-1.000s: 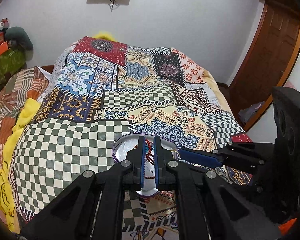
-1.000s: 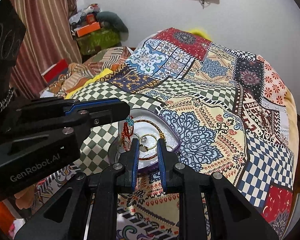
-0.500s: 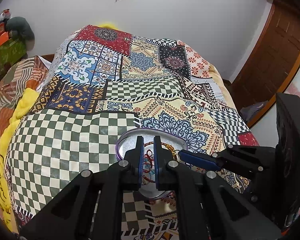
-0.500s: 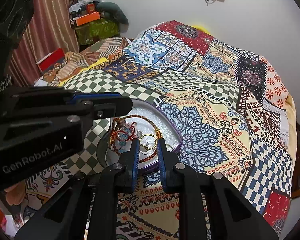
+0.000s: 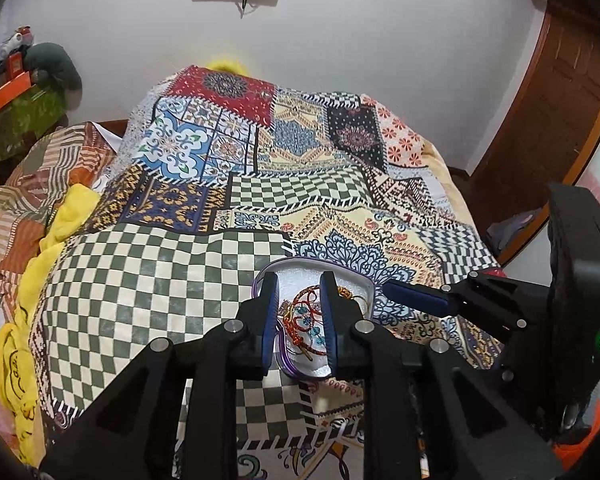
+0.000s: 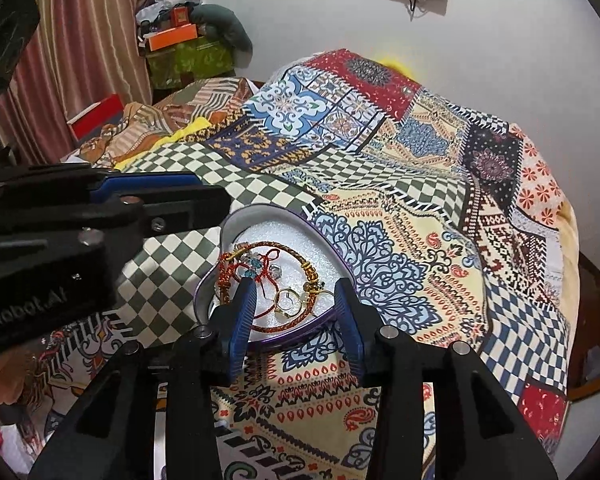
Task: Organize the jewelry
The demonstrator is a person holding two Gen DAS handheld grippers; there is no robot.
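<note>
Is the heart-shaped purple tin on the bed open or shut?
Open: the heart-shaped purple tin has no lid on, and the bracelets lie exposed on its white lining.

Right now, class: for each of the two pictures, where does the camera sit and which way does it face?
Left wrist: on the left gripper, looking down along its opening fingers at the purple-rimmed heart-shaped tin; the right gripper shows too.
Right wrist: on the right gripper, jaws opening, over the same tin; left gripper at left.
Shared: tin, patchwork bedspread.
</note>
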